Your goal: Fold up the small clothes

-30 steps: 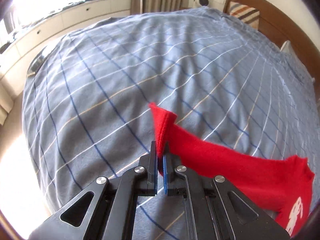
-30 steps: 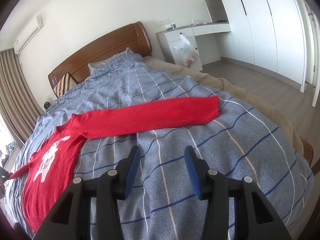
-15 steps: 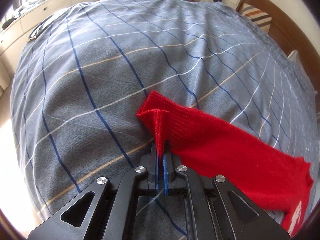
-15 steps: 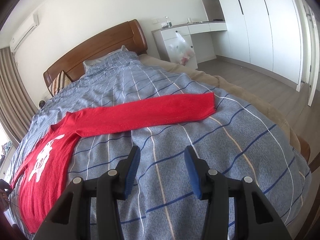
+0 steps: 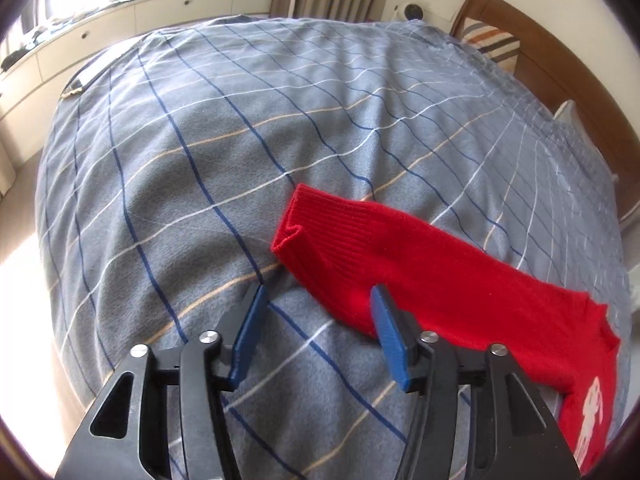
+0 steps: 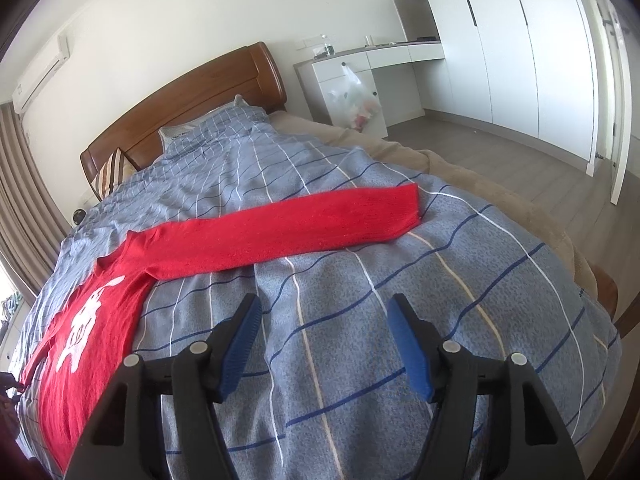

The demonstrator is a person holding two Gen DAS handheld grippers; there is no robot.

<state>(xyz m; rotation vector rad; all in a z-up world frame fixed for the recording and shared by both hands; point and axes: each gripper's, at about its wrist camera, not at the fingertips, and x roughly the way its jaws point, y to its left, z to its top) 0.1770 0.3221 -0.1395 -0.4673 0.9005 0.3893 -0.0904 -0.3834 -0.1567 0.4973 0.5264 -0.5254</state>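
A small red knit sweater (image 6: 256,236) with a white figure on its chest lies flat on the blue checked bedspread (image 6: 360,320), both sleeves spread out. In the left wrist view one sleeve (image 5: 400,256) lies flat, its cuff (image 5: 304,220) slightly puckered. My left gripper (image 5: 318,300) is open and empty just short of that sleeve, its right fingertip at the sleeve's near edge. My right gripper (image 6: 324,312) is open and empty above the bedspread, a little short of the other sleeve (image 6: 320,220).
A wooden headboard (image 6: 192,96) and striped pillow (image 6: 110,172) are at the bed's head. A low white cabinet with clothes on top (image 5: 120,12) runs under the window. A white desk with a hanging plastic bag (image 6: 356,100) and wardrobes (image 6: 520,40) stand past the bed's far side.
My left gripper has opened and let go of the sleeve cuff, which now lies flat on the bedspread. The right gripper stays open and has hardly moved.
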